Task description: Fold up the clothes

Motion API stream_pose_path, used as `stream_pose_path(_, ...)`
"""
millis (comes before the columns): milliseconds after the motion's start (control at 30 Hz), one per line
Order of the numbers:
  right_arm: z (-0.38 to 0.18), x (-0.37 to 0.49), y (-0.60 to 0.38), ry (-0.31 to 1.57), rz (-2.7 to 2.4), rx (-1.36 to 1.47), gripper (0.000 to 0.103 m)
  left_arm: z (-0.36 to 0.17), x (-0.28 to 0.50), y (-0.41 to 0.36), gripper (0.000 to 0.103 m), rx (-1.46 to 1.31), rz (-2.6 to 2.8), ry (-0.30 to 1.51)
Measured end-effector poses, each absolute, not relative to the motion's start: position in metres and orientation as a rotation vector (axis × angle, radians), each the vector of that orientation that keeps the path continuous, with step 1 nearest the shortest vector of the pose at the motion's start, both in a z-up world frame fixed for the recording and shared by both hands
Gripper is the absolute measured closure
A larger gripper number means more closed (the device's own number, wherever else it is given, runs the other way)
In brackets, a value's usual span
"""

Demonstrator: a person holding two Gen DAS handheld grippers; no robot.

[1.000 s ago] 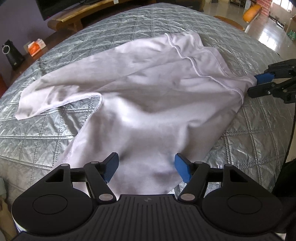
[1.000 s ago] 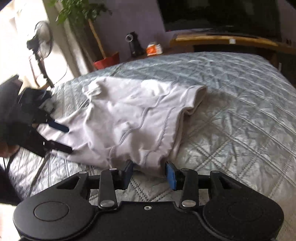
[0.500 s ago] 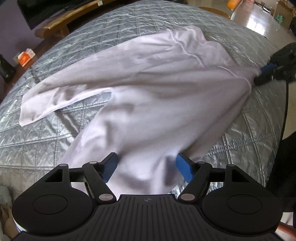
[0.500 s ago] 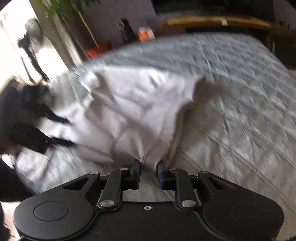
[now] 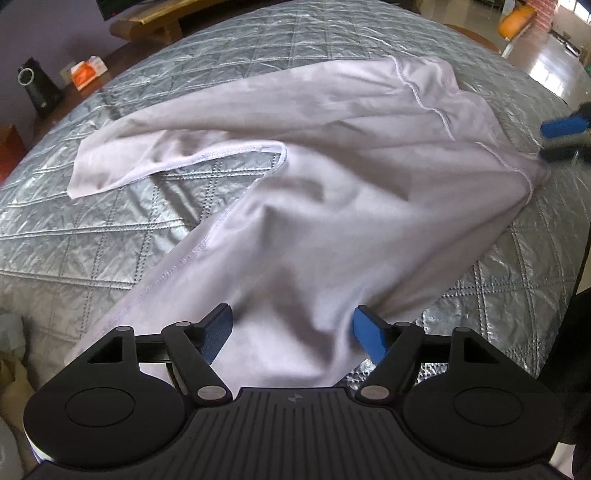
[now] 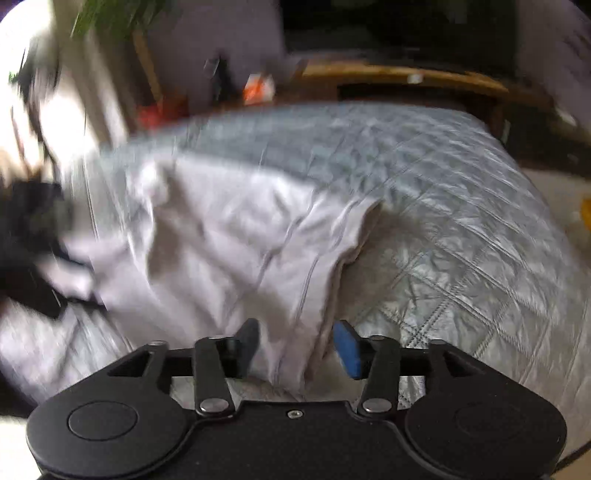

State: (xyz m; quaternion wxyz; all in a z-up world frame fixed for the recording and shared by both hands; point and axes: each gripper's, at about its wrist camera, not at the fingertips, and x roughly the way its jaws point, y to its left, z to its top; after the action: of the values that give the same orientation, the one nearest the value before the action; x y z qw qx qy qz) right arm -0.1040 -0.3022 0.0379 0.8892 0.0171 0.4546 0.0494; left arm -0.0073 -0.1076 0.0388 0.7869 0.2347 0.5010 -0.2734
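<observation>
A pale lilac garment [image 5: 332,177] lies spread on the quilted silver bedcover [image 5: 110,236], one sleeve [image 5: 122,158] reaching left. My left gripper [image 5: 293,332] is open, its blue pads [image 5: 369,338] wide apart with the garment's near end lying loosely between them. In the blurred right wrist view the garment [image 6: 221,240] bunches toward my right gripper [image 6: 297,345], which is open with a stitched edge lying between its fingers. From the left wrist view the right gripper [image 5: 561,138] sits at the garment's far right corner. The left gripper [image 6: 29,258] is a dark blur at left.
A wooden bench [image 5: 155,22], a black speaker [image 5: 37,88] and an orange box [image 5: 88,68] stand beyond the bed's far edge. A potted plant [image 6: 147,66] and a dark screen [image 6: 399,29] are along the wall. Shiny floor [image 5: 546,62] lies to the right of the bed.
My right gripper, pinched on the garment's edge half a second ago, now stands open. The cloth has settled lower and flatter on the bed. My left gripper stayed open.
</observation>
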Motion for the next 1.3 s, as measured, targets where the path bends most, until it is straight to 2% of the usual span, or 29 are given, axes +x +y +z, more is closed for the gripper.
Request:
stream_pose_path(67,0.022,-0.095,-0.298,1.010,0.088,-0.014,0.048,0.038,-0.008,-0.105,0.023,0.493,-0.578,1.088)
stream_pose_path(133,0.010,-0.089,-0.297,1.045,0.071,-0.044,0.042,0.038,-0.008,-0.100,0.019,0.474,-0.547,1.106)
stream_pose_path(200,0.015,-0.086,-0.293,1.045,0.030,-0.100,0.042,0.039,-0.008,-0.094,0.019,0.450,-0.515,1.114)
stream_pose_path(333,0.047,-0.097,-0.268,0.917,-0.003,-0.214,0.042,0.053,-0.001,-0.067,0.019,0.328,-0.428,1.124)
stream_pose_path(533,0.095,-0.111,-0.230,0.710,0.023,-0.055,0.035,0.066,0.022,0.011,0.017,-0.068,-0.180,1.202)
stream_pose_path(800,0.079,-0.100,-0.208,0.579,0.007,0.112,0.032,0.050,0.002,0.077,0.017,-0.412,0.025,1.274)
stream_pose_path(900,0.070,-0.088,-0.211,0.590,-0.067,0.209,0.031,0.048,-0.009,0.093,0.017,-0.594,0.039,1.277)
stream_pose_path(1067,0.062,-0.074,-0.191,0.584,-0.036,0.132,0.031,0.046,-0.020,0.107,0.017,-0.735,0.100,1.255)
stream_pose_path(1300,0.055,-0.061,-0.161,0.587,0.026,0.088,0.030,0.033,-0.023,0.115,0.007,-0.924,0.129,1.223)
